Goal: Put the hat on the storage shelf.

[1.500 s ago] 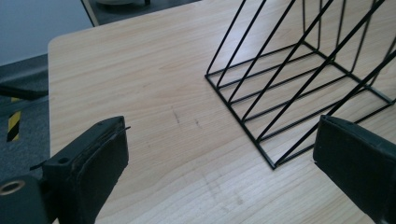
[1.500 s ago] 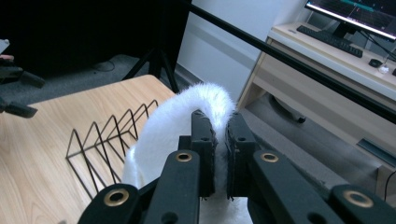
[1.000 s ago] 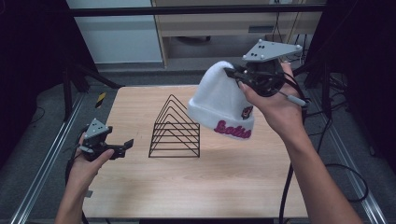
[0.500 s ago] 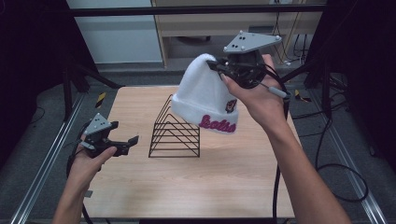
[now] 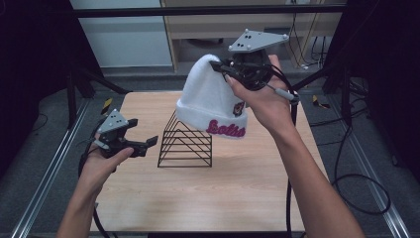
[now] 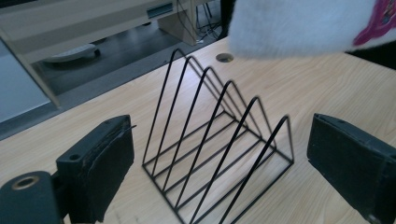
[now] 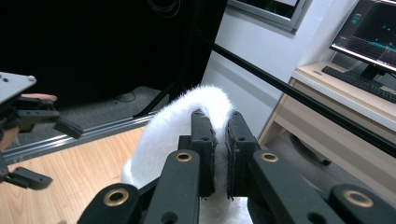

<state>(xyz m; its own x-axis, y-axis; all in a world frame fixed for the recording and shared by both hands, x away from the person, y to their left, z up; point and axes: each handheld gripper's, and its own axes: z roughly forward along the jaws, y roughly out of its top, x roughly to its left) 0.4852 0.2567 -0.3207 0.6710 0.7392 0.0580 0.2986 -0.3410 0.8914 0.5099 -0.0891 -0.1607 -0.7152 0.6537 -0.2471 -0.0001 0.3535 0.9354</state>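
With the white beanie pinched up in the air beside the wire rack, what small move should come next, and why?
Probably lower the white beanie a little toward the wire rack. The right gripper is shut on its crown, and its cuff hangs above the rack's far end, not touching. The left gripper is open beside the rack and could then steady the cuff.

Wire rack [image 6: 217, 154] between open jaws, probably hat [image 6: 299, 25] above
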